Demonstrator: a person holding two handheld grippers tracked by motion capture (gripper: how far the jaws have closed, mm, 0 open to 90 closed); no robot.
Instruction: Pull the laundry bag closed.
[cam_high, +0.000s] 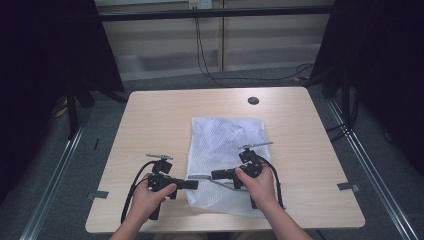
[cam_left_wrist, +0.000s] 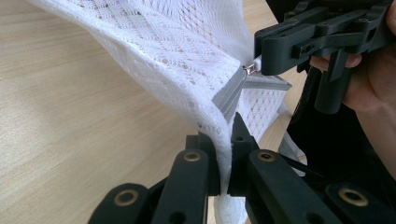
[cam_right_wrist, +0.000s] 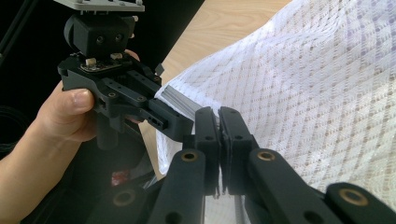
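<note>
A white mesh bag (cam_high: 227, 140) lies on the wooden table (cam_high: 150, 115), its near edge lifted between my two grippers. My left gripper (cam_high: 192, 184) is shut on the bag's mesh edge (cam_left_wrist: 225, 154), right at the end of the grey zipper tape (cam_left_wrist: 231, 95). My right gripper (cam_high: 214, 175) faces it from the right, shut on the small metal zipper pull (cam_left_wrist: 251, 69). In the right gripper view its jaws (cam_right_wrist: 219, 116) are pressed together against the mesh (cam_right_wrist: 303, 93), and the pull is hidden between them. The left gripper (cam_right_wrist: 180, 123) sits just beside them.
A small black round disc (cam_high: 253, 100) sits near the table's far edge. Dark curtains hang at both sides and cables run on the floor behind. Bare tabletop lies left of and beyond the bag.
</note>
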